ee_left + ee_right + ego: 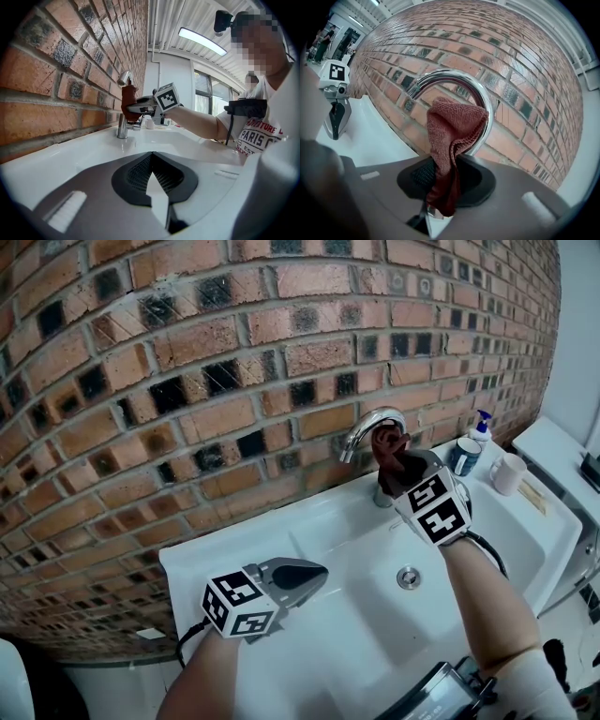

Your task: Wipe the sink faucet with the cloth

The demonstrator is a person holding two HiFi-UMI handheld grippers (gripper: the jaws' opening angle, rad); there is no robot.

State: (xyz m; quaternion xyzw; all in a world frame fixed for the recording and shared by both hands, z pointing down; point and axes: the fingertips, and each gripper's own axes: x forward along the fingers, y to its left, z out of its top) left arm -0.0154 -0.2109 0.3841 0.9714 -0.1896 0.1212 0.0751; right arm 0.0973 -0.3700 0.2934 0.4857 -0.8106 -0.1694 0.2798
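Okay, biggest stuff first:

1. Brick wall [234, 381]: red-brown bricks with darker ones mixed in. It fills the whole background behind everything.
2. White sink [216, 554]: it's mounted against that wall, with a wide shallow basin.
3. Right gripper [443, 180]: it's up at the faucet, near the back of the sink. Its jaws are clamped on the lower end of the cloth, and you can see the fabric pinched right between the dark pads in the right gripper view.
4. Left gripper [314, 573]: it's over the left part of the sink, well apart from the faucet. The jaws are closed together with nothing between them, and the left gripper view shows the pads meeting at a seam. I can't tell whether it's touching the porcelain.
5. Faucet [370, 420]: chrome, a curved gooseneck rising from the back edge of the sink, with the spout pointing out over the basin.
6. Cloth [452, 126]: dark red and knitted-looking. Its bunched upper end is pressed against the inside of the faucet's curve, and the rest hangs down into the right gripper's jaws.
7. White mug [508, 472]: on the sink's right ledge, near the corner.
8. Bluish cup [463, 456]: just beside the mug, on the side closer to the faucet.
9. Pump bottle [481, 427]: blue top, standing behind the cup near the wall.
10. Drain [408, 577]: a small metal ring at the bottom of the basin, below the right gripper's arm.
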